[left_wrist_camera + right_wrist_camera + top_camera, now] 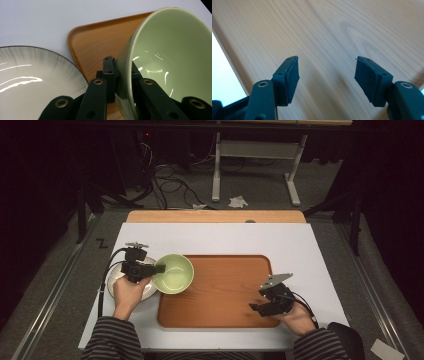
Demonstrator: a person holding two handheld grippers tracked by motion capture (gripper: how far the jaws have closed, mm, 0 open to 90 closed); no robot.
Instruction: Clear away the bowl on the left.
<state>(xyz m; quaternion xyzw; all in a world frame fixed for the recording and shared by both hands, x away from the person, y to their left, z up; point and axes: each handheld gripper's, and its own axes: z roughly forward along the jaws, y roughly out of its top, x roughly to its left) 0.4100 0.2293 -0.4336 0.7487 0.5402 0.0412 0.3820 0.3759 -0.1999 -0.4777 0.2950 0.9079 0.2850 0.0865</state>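
**Ana:** Fingers first: the left gripper (156,268) has its jaws pinched on the rim of the green bowl (174,273), one jaw outside the wall and one inside. The right gripper (259,307) hangs with its jaws spread wide and nothing between them, above the near right corner of the wooden tray (220,292).

**Ben:** Working down from the big things, where does everything sit?

**Ana:** A white table (215,237) carries it all. That tray lies across its middle. A white plate (148,290) sits on the table just off the tray's left edge. The bowl is over the tray's far left corner, overlapping the plate's edge in the high view. Whether its base touches the tray, I cannot tell.

**Ben:** What could go wrong?

**Ana:** My guess: a single-point grip on a glossy, curved rim could let the bowl swing or slip, knocking the plate or the tray's lip.

**Ben:** And which way does it point?

**Ana:** It's round, so no real long axis. In the left gripper view (170,57) it looks tipped, its mouth facing partly sideways, towards the tray's right.
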